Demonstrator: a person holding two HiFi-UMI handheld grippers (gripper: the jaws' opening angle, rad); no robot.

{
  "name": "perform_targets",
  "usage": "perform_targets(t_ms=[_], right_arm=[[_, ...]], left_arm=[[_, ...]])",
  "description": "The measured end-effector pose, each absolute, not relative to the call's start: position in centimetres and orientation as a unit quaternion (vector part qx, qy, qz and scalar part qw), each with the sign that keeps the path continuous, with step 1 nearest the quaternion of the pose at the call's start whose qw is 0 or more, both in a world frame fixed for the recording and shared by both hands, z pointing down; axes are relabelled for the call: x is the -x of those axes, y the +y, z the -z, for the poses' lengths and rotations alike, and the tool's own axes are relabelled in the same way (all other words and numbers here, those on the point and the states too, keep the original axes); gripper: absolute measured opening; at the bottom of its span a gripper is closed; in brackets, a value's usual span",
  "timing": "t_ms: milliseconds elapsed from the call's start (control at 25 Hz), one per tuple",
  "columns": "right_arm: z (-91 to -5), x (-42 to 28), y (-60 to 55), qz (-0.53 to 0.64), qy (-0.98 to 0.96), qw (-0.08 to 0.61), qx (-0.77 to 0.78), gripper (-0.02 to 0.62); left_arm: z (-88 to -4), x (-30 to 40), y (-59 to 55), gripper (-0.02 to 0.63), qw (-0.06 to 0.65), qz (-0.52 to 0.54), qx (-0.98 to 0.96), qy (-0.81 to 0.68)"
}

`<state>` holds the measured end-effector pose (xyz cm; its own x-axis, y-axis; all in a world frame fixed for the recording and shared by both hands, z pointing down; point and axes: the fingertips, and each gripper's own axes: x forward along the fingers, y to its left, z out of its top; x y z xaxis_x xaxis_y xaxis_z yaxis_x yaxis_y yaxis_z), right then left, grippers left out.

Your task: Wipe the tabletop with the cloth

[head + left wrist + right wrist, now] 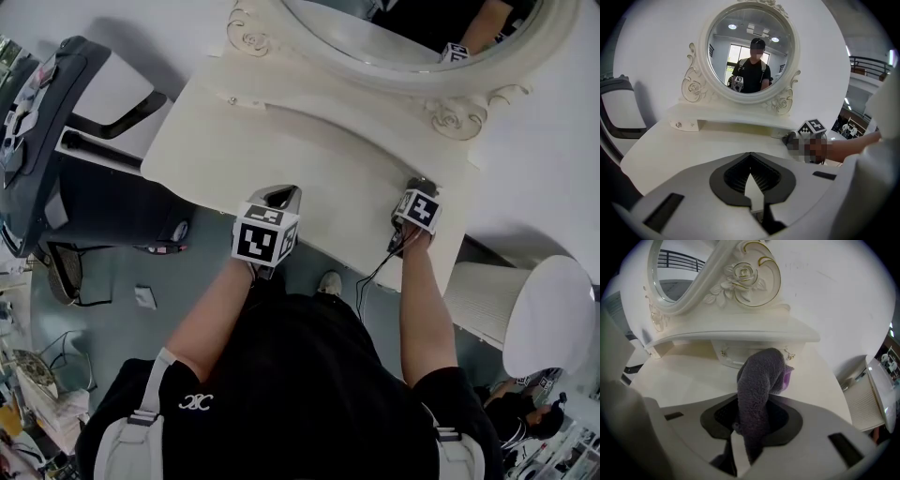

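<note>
White vanity tabletop [309, 159] fills the middle, a dark chair [37, 141] left of it. Left gripper [279, 199], at the front edge, has its jaws together on nothing. Right gripper [419, 187] pinches the grey cloth [759, 390], plain only in its own view, near a closed drawer [733, 355].

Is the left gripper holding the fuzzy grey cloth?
No, the left gripper has nothing in it; the grey cloth is pinched in the right gripper.

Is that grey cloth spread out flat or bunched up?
Bunched up: the cloth is a thick wad pinched in the right gripper, not spread flat.
</note>
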<state>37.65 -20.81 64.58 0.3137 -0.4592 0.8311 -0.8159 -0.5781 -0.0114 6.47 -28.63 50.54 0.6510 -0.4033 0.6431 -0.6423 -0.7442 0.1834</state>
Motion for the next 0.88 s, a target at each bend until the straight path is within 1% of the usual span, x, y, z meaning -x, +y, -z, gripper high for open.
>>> perform_targets(t_ms=[200,400,560,880], right_arm=[[-64.5,-37.0,-21.3,-0.435,-0.375,0.188,-0.797,0.121],[-64.5,-35.9,-22.2,-0.444,-0.362,0.208,-0.793,0.120],[-64.4,-33.4,-24.7,-0.441,-0.378,0.198,-0.790,0.121],[-64.2,-29.8,-29.3,-0.436,-0.408,0.207,-0.774,0.121]], left_arm=[[-50.9,-4.8,-30.7,0.005,0.205,-0.294,-0.891,-0.280],[-51.0,-3.1,-33.1,0.005,0.204,-0.295,-0.895,-0.267],[-51.0,-2.0,-34.8,0.005,0.202,-0.294,-0.898,-0.258],[-51.4,1.1,-37.1,0.005,0.203,-0.296,-0.897,-0.258]])
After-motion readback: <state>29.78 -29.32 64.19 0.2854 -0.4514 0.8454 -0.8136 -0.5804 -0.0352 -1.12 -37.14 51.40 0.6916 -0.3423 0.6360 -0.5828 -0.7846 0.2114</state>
